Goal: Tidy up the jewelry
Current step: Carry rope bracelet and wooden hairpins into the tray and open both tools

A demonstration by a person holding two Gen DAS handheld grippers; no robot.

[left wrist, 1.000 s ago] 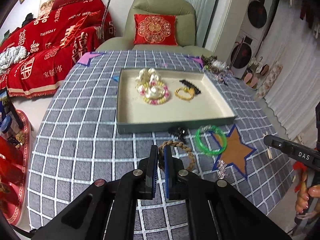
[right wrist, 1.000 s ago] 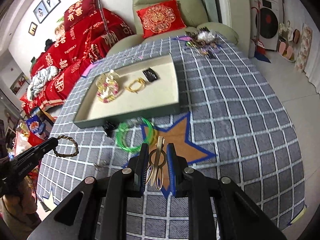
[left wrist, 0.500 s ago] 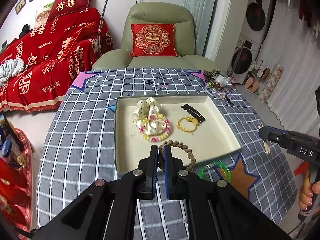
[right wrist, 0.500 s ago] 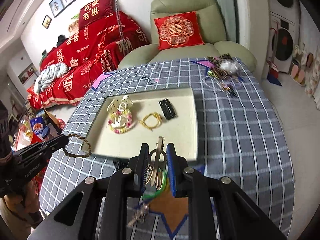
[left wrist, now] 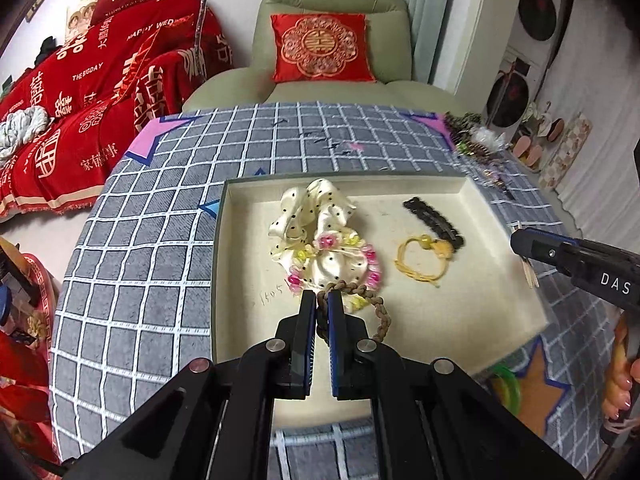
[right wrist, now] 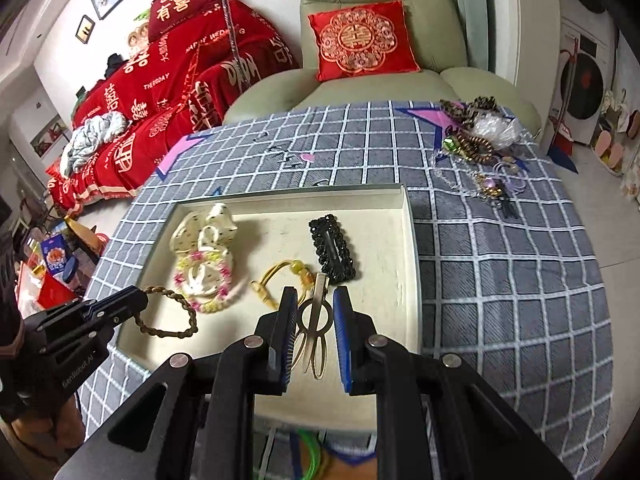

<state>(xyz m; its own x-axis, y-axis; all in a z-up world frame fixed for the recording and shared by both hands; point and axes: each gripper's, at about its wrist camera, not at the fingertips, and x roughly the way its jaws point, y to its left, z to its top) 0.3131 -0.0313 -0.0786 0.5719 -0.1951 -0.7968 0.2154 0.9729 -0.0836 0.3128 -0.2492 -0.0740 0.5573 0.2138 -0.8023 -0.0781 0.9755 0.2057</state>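
My left gripper point(left wrist: 322, 298) is shut on a brown braided cord bracelet point(left wrist: 380, 312), held over the near left part of the cream tray point(left wrist: 508, 308). The same bracelet point(right wrist: 168, 320) hangs from the left gripper point(right wrist: 136, 300) in the right wrist view. My right gripper point(right wrist: 316, 300) is shut on a gold metal hair clip point(right wrist: 316, 328) above the tray's point(right wrist: 410, 240) near middle. Inside the tray lie a cream dotted scrunchie point(left wrist: 316, 216) with a pink and yellow bead bracelet point(left wrist: 370, 268), a yellow cord bracelet point(left wrist: 420, 260) and a black hair clip point(right wrist: 332, 248).
A green bangle point(left wrist: 506, 384) lies on the checked cloth point(left wrist: 140, 280) by the tray's near right corner. A heap of loose jewelry point(right wrist: 480, 132) sits at the far right of the table. An armchair with a red cushion point(right wrist: 360, 44) stands behind.
Both grippers moved forward from the table's near edge to above the tray, each carrying its piece. The green bangle and orange star now lie behind them.
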